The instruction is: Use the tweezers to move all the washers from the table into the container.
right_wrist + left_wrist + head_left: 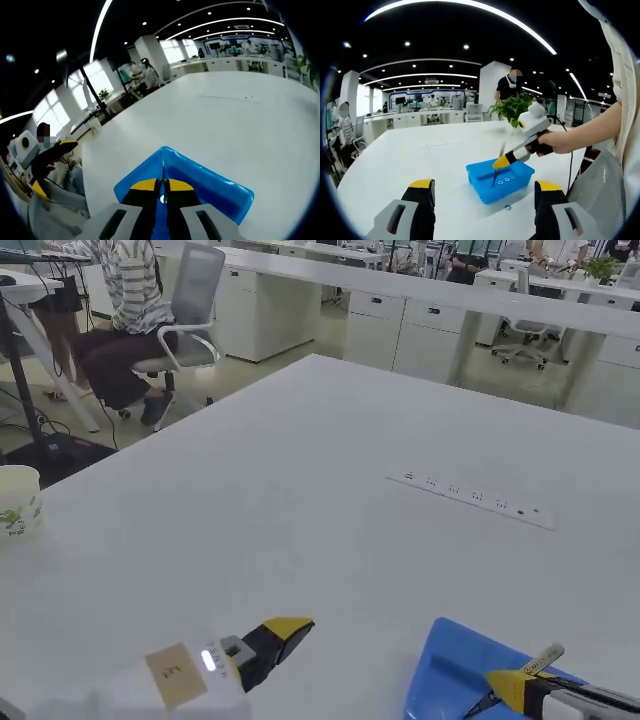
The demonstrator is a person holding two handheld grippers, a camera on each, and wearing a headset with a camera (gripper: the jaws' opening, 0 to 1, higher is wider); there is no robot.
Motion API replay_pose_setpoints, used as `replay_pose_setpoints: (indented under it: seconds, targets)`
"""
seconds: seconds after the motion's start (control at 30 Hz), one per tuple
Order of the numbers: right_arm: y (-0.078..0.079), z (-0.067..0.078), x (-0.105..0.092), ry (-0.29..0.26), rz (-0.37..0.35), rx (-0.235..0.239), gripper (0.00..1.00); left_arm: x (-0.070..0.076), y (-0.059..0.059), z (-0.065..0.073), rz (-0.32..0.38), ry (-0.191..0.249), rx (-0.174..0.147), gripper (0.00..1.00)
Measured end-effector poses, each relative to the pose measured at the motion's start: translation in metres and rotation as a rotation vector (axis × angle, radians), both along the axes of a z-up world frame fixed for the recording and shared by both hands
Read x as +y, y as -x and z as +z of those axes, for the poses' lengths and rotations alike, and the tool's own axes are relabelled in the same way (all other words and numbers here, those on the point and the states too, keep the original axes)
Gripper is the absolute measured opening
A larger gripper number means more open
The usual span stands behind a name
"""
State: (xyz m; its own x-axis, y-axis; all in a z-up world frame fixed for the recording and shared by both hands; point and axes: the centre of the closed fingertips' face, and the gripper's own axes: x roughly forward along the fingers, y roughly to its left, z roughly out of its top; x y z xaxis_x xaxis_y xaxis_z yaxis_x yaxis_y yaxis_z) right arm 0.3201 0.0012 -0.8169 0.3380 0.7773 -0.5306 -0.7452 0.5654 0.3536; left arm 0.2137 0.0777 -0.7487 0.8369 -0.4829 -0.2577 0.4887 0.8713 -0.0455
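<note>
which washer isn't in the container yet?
The lone washer on the white table, just outside the blue container, in the left gripper view's foreground. The other three washers lie inside it.

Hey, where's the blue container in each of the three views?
Head view: blue container at the bottom right, cut off by the edge.
Left gripper view: container in the centre, just below the middle.
Right gripper view: container at the bottom centre.
Shared landmark: the tweezers pointing down into it.
</note>
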Motion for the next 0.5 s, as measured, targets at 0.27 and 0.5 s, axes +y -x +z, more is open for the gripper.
replay_pose_setpoints:
  seconds: [0.27,0.5]
  targets:
    - [0.0011,-0.0030,0.0012,0.031,0.017,-0.024,0.03,0.0003,-0.0003,-0.0007,0.000,-0.002,0.005,0.83]
    - [-0.0010,-0.0042,0.0000,0.046,0.019,-0.045,0.03,0.0001,-0.0006,-0.0006,-0.001,-0.004,0.004,0.83]
